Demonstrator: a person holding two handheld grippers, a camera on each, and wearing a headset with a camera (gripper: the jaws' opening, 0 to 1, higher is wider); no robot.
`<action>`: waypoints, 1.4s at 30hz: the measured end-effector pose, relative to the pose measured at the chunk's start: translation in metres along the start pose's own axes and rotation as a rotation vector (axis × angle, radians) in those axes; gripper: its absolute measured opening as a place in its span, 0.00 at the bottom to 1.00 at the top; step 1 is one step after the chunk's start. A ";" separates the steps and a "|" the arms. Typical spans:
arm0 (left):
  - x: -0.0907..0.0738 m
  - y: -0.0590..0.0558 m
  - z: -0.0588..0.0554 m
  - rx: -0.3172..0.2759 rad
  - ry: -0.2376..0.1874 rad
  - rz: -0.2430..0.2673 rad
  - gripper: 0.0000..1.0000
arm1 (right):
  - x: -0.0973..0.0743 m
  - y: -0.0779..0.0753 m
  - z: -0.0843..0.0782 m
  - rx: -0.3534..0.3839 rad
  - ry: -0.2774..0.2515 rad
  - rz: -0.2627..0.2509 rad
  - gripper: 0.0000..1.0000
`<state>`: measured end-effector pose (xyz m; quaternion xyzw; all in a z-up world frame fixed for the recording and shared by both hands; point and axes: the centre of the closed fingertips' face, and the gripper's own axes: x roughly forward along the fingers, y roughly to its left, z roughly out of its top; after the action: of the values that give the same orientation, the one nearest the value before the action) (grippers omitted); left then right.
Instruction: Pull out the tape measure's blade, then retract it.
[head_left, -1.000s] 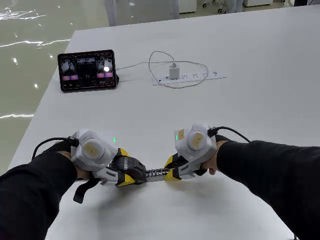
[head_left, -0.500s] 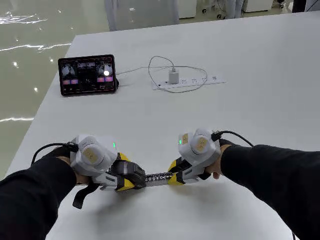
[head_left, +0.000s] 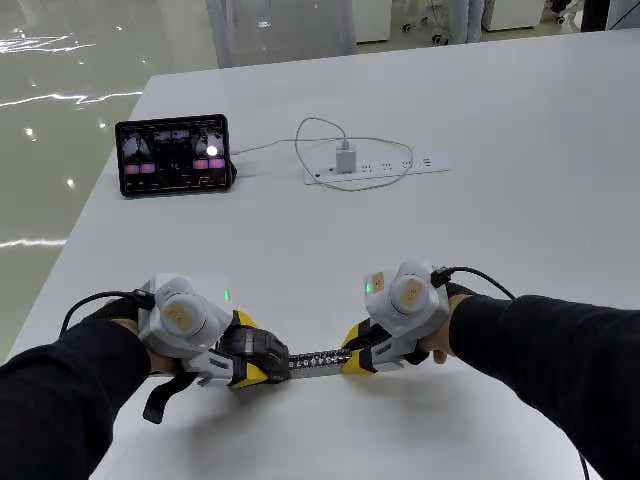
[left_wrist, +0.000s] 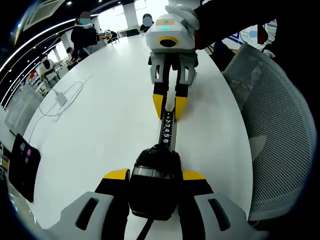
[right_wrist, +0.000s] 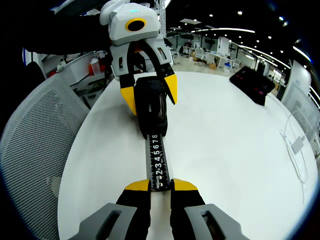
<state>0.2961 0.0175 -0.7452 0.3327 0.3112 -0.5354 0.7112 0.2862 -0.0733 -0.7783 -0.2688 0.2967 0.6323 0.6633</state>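
nearest me, low in the head view, my left gripper (head_left: 248, 347) is clenched around the black case (head_left: 266, 350) of the tape measure (left_wrist: 155, 187), with a yellow tip on each side of it. just to its right, my right gripper (head_left: 351, 350) has its jaws pinched on the free end of the blade (head_left: 320, 357). the tape measure rests on the near part of the white table (head_left: 480, 150), and the blade runs flat and straight between the two grippers. compared with a second ago, the gap between the grippers is a little wider and more of the blade is out; in the right gripper view the printed numbers run up to eight before the blade meets the case. i judge the pull-out is under way but far from full length, and the retracting is not yet begun. the case looks steady in its grip, so i would keep drawing the right hand away in line with the blade to avoid a kink. by count i see two grippers, one tape measure and one blade. farther back on the table there is one dark tablet (head_left: 173, 153) with a lit screen, one white power strip (head_left: 375, 165), one charger plug (head_left: 347, 157) seated in it, and one looped white cable (head_left: 318, 128). in the left gripper view a grey mesh chair (left_wrist: 280, 125) stands beside the table.
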 end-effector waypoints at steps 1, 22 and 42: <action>0.000 0.000 0.000 0.000 0.000 0.000 0.32 | 0.000 0.000 0.000 0.000 0.001 0.000 0.11; 0.000 -0.002 0.000 0.004 -0.001 -0.002 0.32 | -0.011 0.001 -0.012 0.010 0.010 -0.005 0.11; 0.001 -0.002 0.001 0.006 0.000 -0.002 0.32 | -0.019 -0.001 -0.021 0.025 0.003 -0.014 0.10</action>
<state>0.2945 0.0158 -0.7452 0.3347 0.3100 -0.5369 0.7097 0.2855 -0.1018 -0.7789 -0.2634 0.3036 0.6236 0.6705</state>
